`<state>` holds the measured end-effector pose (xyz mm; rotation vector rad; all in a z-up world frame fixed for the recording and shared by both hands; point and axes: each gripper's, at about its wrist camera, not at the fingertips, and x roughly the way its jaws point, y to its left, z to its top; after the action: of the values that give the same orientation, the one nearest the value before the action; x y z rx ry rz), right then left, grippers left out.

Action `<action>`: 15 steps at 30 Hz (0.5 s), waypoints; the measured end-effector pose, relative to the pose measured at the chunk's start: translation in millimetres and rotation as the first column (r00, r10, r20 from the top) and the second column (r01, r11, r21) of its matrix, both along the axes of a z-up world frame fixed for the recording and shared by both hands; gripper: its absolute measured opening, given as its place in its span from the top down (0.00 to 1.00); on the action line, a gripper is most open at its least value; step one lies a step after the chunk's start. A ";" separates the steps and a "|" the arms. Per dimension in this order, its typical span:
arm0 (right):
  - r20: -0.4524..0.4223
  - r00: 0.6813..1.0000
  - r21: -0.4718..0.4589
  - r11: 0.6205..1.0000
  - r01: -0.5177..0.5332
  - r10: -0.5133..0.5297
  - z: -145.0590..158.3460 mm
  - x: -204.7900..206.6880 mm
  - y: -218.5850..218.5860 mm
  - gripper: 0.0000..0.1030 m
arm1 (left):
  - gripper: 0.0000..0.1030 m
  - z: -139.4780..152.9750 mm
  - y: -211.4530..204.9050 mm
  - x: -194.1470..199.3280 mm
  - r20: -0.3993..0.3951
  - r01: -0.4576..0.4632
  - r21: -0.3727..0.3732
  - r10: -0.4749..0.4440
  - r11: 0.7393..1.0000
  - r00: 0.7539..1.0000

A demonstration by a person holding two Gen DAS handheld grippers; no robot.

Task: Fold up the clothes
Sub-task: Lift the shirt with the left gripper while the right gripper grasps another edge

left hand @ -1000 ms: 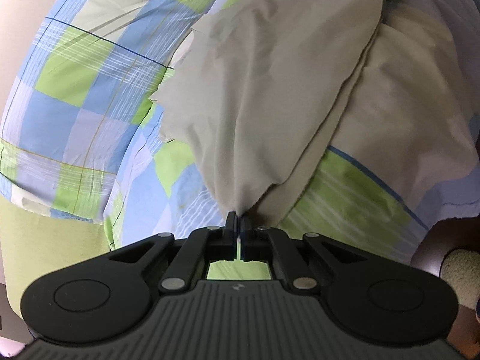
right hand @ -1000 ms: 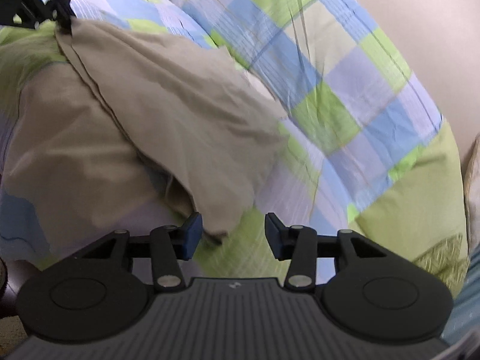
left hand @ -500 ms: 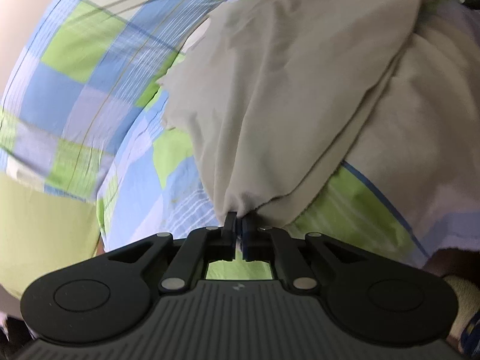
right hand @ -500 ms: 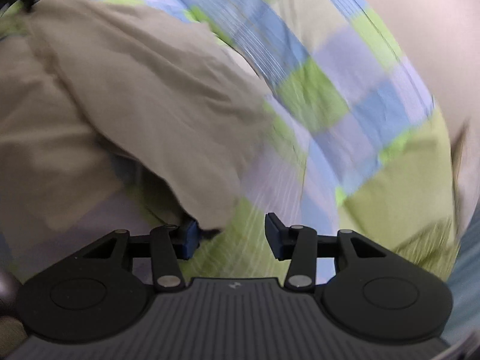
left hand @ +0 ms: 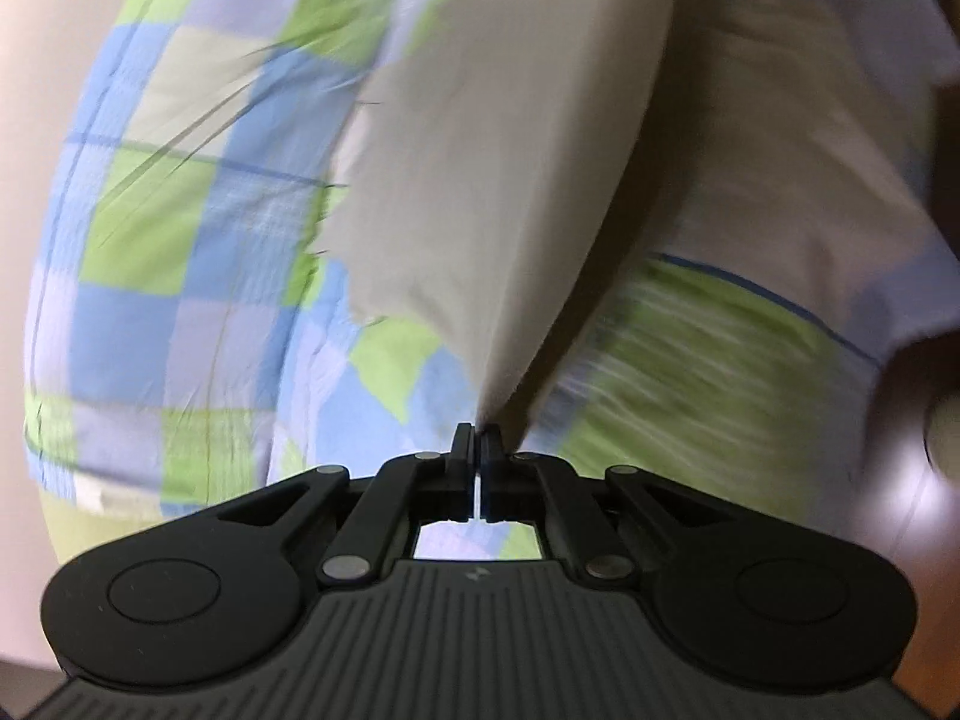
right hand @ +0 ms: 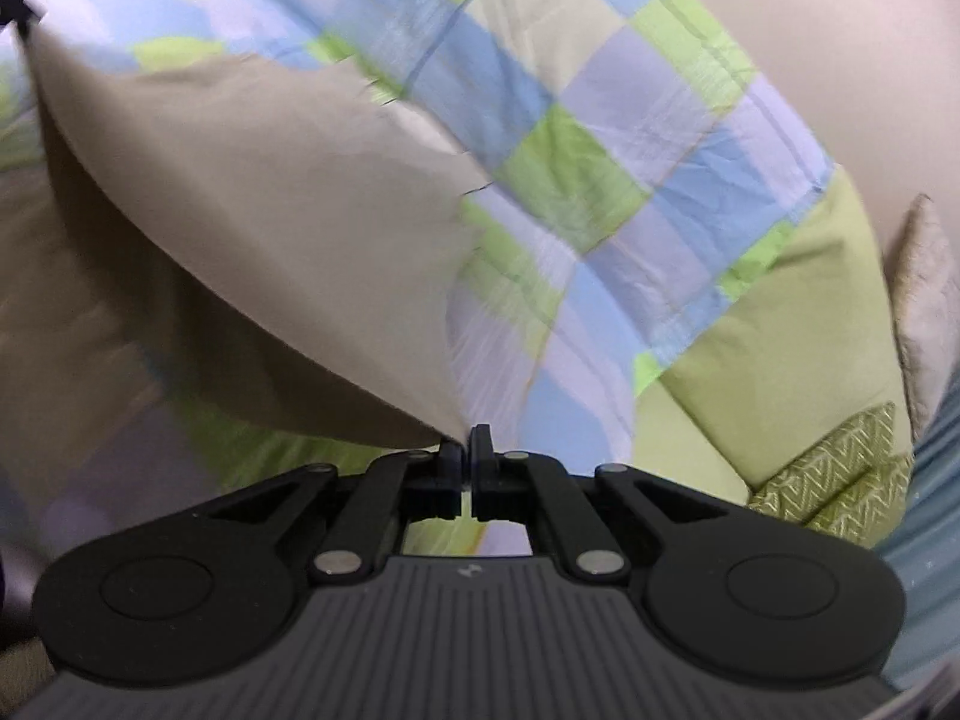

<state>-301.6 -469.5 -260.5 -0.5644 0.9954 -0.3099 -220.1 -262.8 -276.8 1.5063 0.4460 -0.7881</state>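
Note:
A beige garment [left hand: 504, 168] lies on a bed covered by a blue, green and lilac checked sheet [left hand: 180, 252]. My left gripper [left hand: 478, 429] is shut on one corner of the garment and lifts it taut. My right gripper [right hand: 465, 435] is shut on another corner of the same garment [right hand: 252, 192]. The raised cloth stretches between the two grippers above a lower layer of the garment [right hand: 66, 300] that lies on the bed. The left gripper shows as a dark shape at the top left of the right wrist view [right hand: 15, 12].
A plain green pillow [right hand: 780, 324] and a green patterned cushion [right hand: 840, 480] lie at the right of the bed. A pale wall [right hand: 810, 12] stands behind. Dark floor [left hand: 924, 396] lies past the bed's right edge in the left wrist view.
My right gripper was open beside the garment's edge and has closed on its corner. Both grippers have lifted, and the cloth between them is now pulled taut.

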 end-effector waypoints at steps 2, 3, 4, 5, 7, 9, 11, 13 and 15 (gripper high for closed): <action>-0.050 0.999 0.024 1.000 0.000 0.001 -11.7 -1.0 3.0 1.00 | 1.00 -13.9 3.5 -8.7 0.004 0.034 0.064 -0.035 0.997 0.999; -0.067 0.998 0.033 0.999 -0.001 0.003 -16.1 -0.7 4.5 1.00 | 1.00 -22.5 4.6 -12.9 0.005 0.048 0.085 -0.048 0.995 0.999; -0.085 0.996 0.042 0.999 -0.002 0.006 -20.6 -0.4 5.9 1.00 | 1.00 -29.5 4.2 -14.8 -0.005 0.044 0.083 -0.044 0.996 0.999; -0.099 0.995 0.049 0.999 0.002 0.003 -28.5 -0.5 7.2 1.00 | 1.00 -32.0 3.7 -15.1 -0.016 0.040 0.080 -0.039 0.996 0.999; -0.140 0.990 0.034 0.999 -0.005 0.010 -43.4 -3.6 8.1 1.00 | 1.00 -36.8 3.8 -16.7 -0.025 0.037 0.068 -0.036 0.997 0.999; -0.163 0.987 0.024 1.000 0.003 0.001 -43.7 -5.3 6.3 1.00 | 1.00 -36.8 7.6 -17.1 -0.027 0.028 0.060 -0.026 0.998 0.999; -0.189 0.982 0.014 1.000 0.009 -0.006 -44.4 -7.8 4.5 1.00 | 1.00 -34.6 17.0 -15.9 -0.044 -0.005 0.088 0.009 0.996 0.999; -0.245 0.969 0.030 0.999 0.029 -0.021 -43.7 -14.0 -1.8 0.93 | 1.00 -32.3 32.1 -12.3 -0.059 -0.066 0.128 0.074 0.990 0.996; -0.223 0.974 0.055 0.997 0.053 -0.040 -32.6 -22.5 -6.1 0.69 | 1.00 -28.8 47.1 -8.5 -0.064 -0.122 0.155 0.134 0.980 0.989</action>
<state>-324.1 -475.6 -293.1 -0.5287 1.2318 -0.2605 -228.7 -215.8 -305.6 1.5746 0.6646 -0.7232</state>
